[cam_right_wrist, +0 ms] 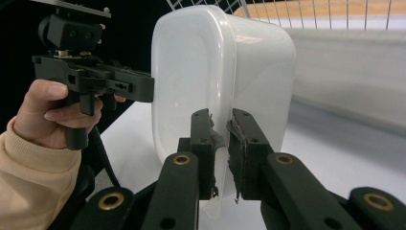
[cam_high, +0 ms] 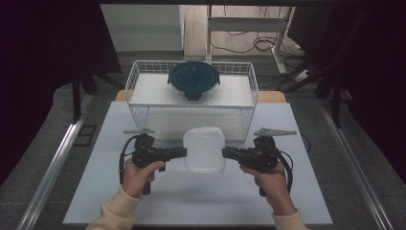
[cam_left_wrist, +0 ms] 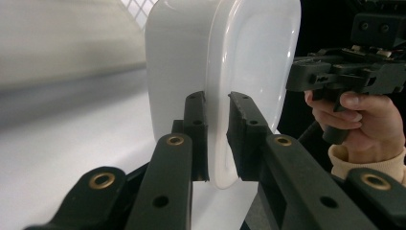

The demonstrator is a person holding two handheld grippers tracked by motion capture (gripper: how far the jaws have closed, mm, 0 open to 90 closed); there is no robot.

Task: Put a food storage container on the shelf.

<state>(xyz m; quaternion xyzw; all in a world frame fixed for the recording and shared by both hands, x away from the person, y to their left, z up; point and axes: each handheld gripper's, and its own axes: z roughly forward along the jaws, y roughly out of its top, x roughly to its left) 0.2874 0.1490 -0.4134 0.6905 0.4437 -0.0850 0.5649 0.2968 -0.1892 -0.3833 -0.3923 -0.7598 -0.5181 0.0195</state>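
Note:
A white, milky plastic container [cam_high: 204, 149] with its lid on sits between my two grippers, just in front of the wire basket. My left gripper [cam_high: 184, 152] is shut on the container's left rim. In the left gripper view the two jaws [cam_left_wrist: 218, 103] pinch the lid's edge of the container [cam_left_wrist: 239, 57]. My right gripper [cam_high: 225, 153] is shut on the opposite rim, and in the right gripper view it [cam_right_wrist: 221, 120] clamps the container [cam_right_wrist: 215, 62]. I cannot tell whether the container touches the table.
A white wire basket [cam_high: 143, 106] stands at the back of the white table [cam_high: 191, 201]. A glass bowl with a dark blue clip lid [cam_high: 193, 79] sits inside it at the far middle. Dark floor and metal rails flank the table.

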